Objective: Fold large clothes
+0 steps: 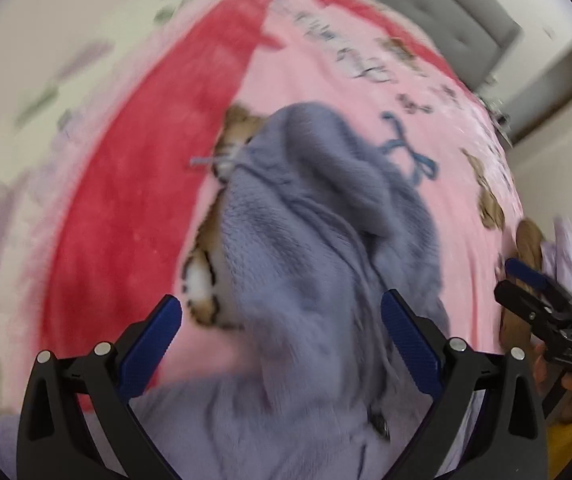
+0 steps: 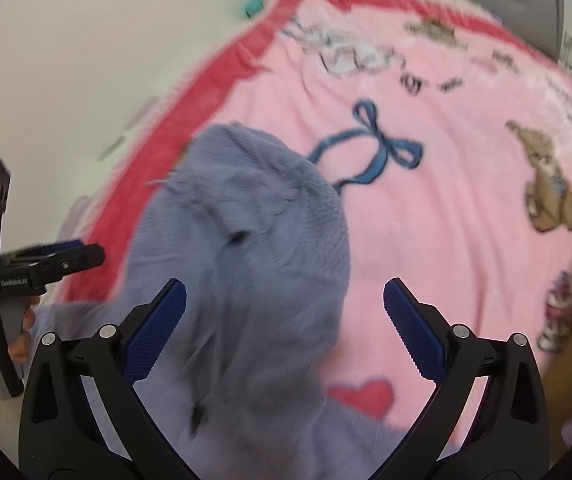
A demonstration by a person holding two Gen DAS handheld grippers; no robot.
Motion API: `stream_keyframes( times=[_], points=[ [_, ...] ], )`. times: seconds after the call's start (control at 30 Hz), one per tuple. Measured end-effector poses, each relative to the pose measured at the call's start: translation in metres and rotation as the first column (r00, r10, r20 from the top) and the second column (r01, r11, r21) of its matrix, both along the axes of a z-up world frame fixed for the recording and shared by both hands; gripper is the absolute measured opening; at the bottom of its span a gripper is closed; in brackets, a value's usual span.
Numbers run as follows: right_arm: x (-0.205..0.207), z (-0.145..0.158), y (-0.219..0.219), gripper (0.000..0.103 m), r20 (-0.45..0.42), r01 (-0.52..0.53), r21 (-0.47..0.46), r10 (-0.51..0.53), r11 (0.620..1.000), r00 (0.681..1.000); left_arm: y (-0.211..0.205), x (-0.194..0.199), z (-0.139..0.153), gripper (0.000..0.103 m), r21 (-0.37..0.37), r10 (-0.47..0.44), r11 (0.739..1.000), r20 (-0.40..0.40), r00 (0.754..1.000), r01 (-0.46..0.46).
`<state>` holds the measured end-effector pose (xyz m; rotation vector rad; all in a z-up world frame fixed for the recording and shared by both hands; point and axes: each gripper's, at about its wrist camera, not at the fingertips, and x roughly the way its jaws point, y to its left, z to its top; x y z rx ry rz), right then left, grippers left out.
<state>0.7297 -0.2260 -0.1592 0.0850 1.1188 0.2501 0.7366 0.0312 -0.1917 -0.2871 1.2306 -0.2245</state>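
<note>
Lavender fleece garment (image 1: 318, 240) lies bunched on the pink blanket (image 1: 366, 60) that covers the bed, and its heap is what our coming move turns on. Seen from the left gripper (image 1: 282, 336), the cloth runs straight ahead between the two blue pads (image 1: 154, 344), rising from the near edge of the view toward a rounded hump farther up the bed; its long axis follows the line of our fingers. From the right gripper (image 2: 286, 328), the same garment (image 2: 246, 260) sits ahead and off to the left, filling the space behind the left pad while the right pad has only blanket (image 2: 446, 180) behind it. So we judge the left gripper the better centred on the cloth, and the right one would need to shift leftward to meet it.

Both pairs of jaws stand spread wide, holding nothing. Whether cloth touches any pad we cannot tell, since both pictures are smeared with motion.

Each view adds something. The left wrist camera shows the right gripper (image 1: 542, 296) at its far right edge, near the blanket's side, with a hand in a yellow sleeve under it. The right wrist camera shows the left gripper (image 2: 46, 260) at its far left edge, beside the garment's near flank, and it alone shows the blue bow (image 2: 370, 144) print whole, just past the hump, and a red heart (image 2: 362, 396) near the cloth's lower edge.
</note>
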Motion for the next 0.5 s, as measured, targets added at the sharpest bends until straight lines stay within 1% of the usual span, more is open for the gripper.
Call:
stream_keyframes(
  times=[0.03, 0.07, 0.1, 0.17, 0.2, 0.23, 0.27, 0.3, 0.4, 0.43, 0.47, 0.5],
  points=[
    [0.012, -0.013, 0.000, 0.088, -0.013, 0.000, -0.020, 0.000, 1.000, 1.000, 0.001, 0.008, -0.014, 0.098, -0.010, 0.019, 1.000, -0.013, 1.000, -0.019],
    [0.018, -0.021, 0.000, 0.083, -0.014, -0.004, -0.035, 0.003, 0.999, 1.000, 0.001, 0.014, -0.023, 0.098, -0.011, 0.028, 1.000, -0.021, 0.999, -0.028],
    [0.028, -0.035, 0.000, 0.080, -0.011, -0.014, -0.063, 0.013, 0.998, 1.000, 0.000, 0.019, -0.037, 0.096, -0.009, 0.032, 0.999, -0.031, 0.999, -0.033],
    [0.042, -0.057, -0.001, 0.079, -0.039, -0.029, -0.059, 0.026, 0.998, 0.999, -0.006, 0.023, -0.055, 0.084, -0.011, 0.020, 1.000, -0.041, 0.999, -0.021],
    [0.045, -0.066, -0.001, 0.078, -0.063, -0.034, -0.044, 0.031, 0.998, 0.998, -0.007, 0.024, -0.061, 0.081, -0.016, 0.017, 1.000, -0.040, 0.999, -0.017],
    [0.047, -0.077, 0.000, 0.077, -0.089, -0.039, -0.029, 0.036, 0.999, 0.995, -0.009, 0.024, -0.067, 0.081, -0.016, 0.015, 1.000, -0.039, 0.999, -0.016],
    [0.048, -0.087, 0.002, 0.072, -0.103, -0.046, -0.017, 0.044, 0.999, 0.994, -0.011, 0.023, -0.070, 0.081, -0.008, 0.021, 1.000, -0.033, 0.999, -0.021],
    [0.048, -0.091, 0.003, 0.070, -0.099, -0.055, -0.024, 0.052, 0.998, 0.994, -0.015, 0.023, -0.073, 0.081, 0.003, 0.027, 1.000, -0.022, 0.999, -0.026],
    [0.040, -0.097, 0.012, 0.063, -0.045, -0.090, -0.068, 0.087, 0.994, 0.995, -0.020, 0.020, -0.076, 0.081, 0.045, 0.026, 0.999, 0.022, 0.999, -0.027],
    [0.037, -0.097, 0.012, 0.061, -0.031, -0.084, -0.063, 0.082, 0.994, 0.996, -0.020, 0.018, -0.076, 0.079, 0.053, 0.030, 0.998, 0.031, 0.999, -0.032],
    [0.036, -0.097, 0.012, 0.056, -0.025, -0.077, -0.053, 0.076, 0.996, 0.997, -0.020, 0.019, -0.076, 0.076, 0.061, 0.035, 0.997, 0.035, 0.999, -0.037],
    [0.033, -0.095, 0.010, 0.043, -0.013, -0.064, -0.039, 0.063, 0.997, 0.998, -0.019, 0.018, -0.075, 0.070, 0.070, 0.043, 0.996, 0.033, 0.999, -0.045]
  ],
)
